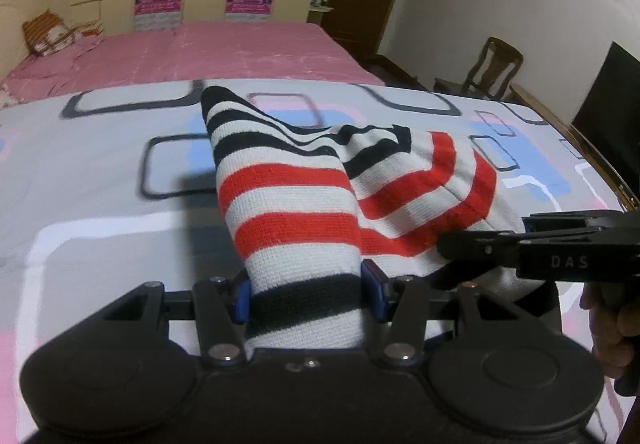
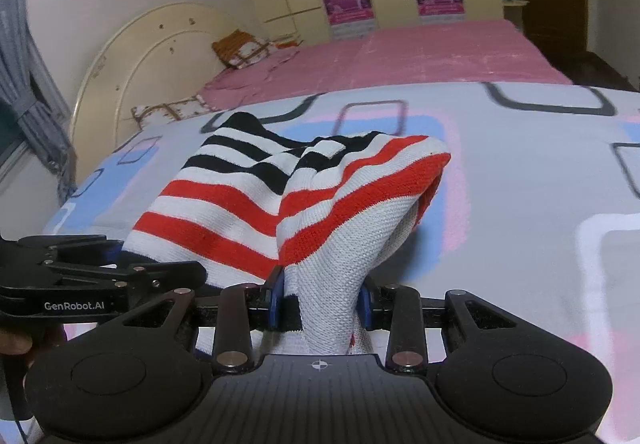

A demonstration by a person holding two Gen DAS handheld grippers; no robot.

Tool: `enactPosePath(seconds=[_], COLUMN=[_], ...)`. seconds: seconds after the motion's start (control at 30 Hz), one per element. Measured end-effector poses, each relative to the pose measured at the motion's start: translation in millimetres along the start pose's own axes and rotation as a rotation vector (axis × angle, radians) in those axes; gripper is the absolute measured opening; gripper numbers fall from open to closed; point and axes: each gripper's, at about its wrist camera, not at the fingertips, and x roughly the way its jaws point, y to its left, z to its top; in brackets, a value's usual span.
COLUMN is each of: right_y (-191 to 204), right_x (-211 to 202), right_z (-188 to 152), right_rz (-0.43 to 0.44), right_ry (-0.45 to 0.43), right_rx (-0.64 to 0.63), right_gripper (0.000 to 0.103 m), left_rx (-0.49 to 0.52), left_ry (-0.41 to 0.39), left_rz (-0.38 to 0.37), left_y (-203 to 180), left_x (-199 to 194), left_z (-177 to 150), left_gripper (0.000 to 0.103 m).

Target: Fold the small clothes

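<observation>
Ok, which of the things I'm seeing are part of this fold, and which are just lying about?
In the job:
- striped garment, lifted off the patterned sheet
- left gripper, clamped on it
- right gripper, clamped on it

Lying about:
- orange pillow
- pink bedspread
- wooden chair

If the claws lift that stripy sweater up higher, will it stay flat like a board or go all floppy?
Probably floppy: the stripy sweater already sags and creases between the left claw and the right claw. It looks like soft knit, so likely light. The bunched cloth in both claws suggests it won't slip easily.
</observation>
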Motion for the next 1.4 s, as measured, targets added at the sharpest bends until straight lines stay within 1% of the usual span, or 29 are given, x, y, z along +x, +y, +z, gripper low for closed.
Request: enactPosePath(seconds=[0.17,0.27,0.33,0.4,0.43,0.47,0.53,0.57,0.6,0.67,0.7,0.73,0.77,0.8,0.83,0.87,0.9,0.97,1.0,1.03,1.07,1.1,1.17,1.23,1.27,1.3,1.33,1.4], right_y=[42,58,59,56,53,51,52,53,55,52,49,48,48,48,48,49,52,58,58,58,55,51,43,45,46,47,50,61], right_x=[33,58,76,94,101,104,105,105,105,103,95,84,72,64,61,62,68,88,98,111,125,132,133,131,127,120,110,82], right_z=[-2,-4,-9,-19,-24,-26,-24,-23,-23,-18,-20,-17,-14,-11,-5,1,7,17,18,17,14,9,9,11,13,14,14,8], right_rz=[0.013,0.014,0.008,-0.027,-0.029,-0.027,-0.031,-0.035,-0.037,-0.032,-0.051,-0.081,-0.095,-0.087,-0.073,-0.061,-0.058,-0.06,-0.07,-0.104,-0.162,-0.181,-0.176,-0.184,-0.186,-0.185,-0.176,-0.107], right_ry=[0.026,0.052,0.08,0.116,0.123,0.115,0.115,0.118,0.123,0.131,0.124,0.095,0.048,0.016,-0.005,-0.028,-0.035,-0.002,0.014,0.049,0.096,0.107,0.097,0.105,0.097,0.08,0.062,0.029], right_rx=[-0.029,-0.031,-0.015,-0.015,0.0,0.015,0.015,0.006,0.001,0.02,0.023,0.013,-0.003,-0.005,0.003,0.003,-0.011,-0.033,-0.044,-0.066,-0.09,-0.092,-0.06,-0.086,-0.082,-0.07,-0.069,-0.093], right_gripper=[0.035,0.035,0.035,0.036,0.038,0.038,0.038,0.038,0.039,0.05,0.062,0.064,0.064,0.063,0.06,0.052,0.039,0.037,0.031,0.016,0.014,0.014,0.014,0.014,0.014,0.015,0.015,0.015], left_rx=[-0.046,-0.092,-0.137,-0.183,-0.255,-0.296,-0.27,-0.265,-0.262,-0.237,-0.227,-0.223,-0.225,-0.23,-0.227,-0.207,-0.175,-0.105,-0.079,-0.062,-0.056,-0.052,-0.058,-0.044,-0.04,-0.032,-0.027,-0.018], left_ry=[0.002,0.0,0.017,0.037,0.023,0.017,0.005,0.004,0.004,0.001,-0.017,-0.057,-0.091,-0.125,-0.151,-0.155,-0.139,-0.094,-0.068,-0.04,-0.025,-0.032,-0.031,-0.03,-0.034,-0.046,-0.063,-0.085], left_rz=[-0.004,-0.038,-0.066,-0.071,-0.106,-0.126,-0.12,-0.121,-0.122,-0.102,-0.087,-0.063,-0.052,-0.061,-0.091,-0.115,-0.124,-0.125,-0.124,-0.118,-0.12,-0.124,-0.124,-0.118,-0.118,-0.126,-0.137,-0.145], left_y=[51,79,100,117,127,131,126,125,127,132,137,142,145,148,149,147,142,130,125,121,120,120,118,117,116,116,115,112], left_x=[-12,-11,0,14,18,19,20,21,20,12,2,-11,-19,-25,-26,-22,-13,7,19,31,40,44,44,40,35,26,15,-7], left_z=[-14,-23,-34,-49,-56,-58,-57,-56,-55,-53,-55,-56,-54,-50,-43,-35,-26,-15,-13,-13,-16,-18,-18,-18,-18,-19,-22,-32], left_gripper=[0.052,0.052,0.053,0.071,0.071,0.071,0.073,0.075,0.08,0.086,0.087,0.087,0.086,0.082,0.077,0.065,0.056,0.049,0.046,0.046,0.046,0.046,0.046,0.045,0.04,0.037,0.036,0.034])
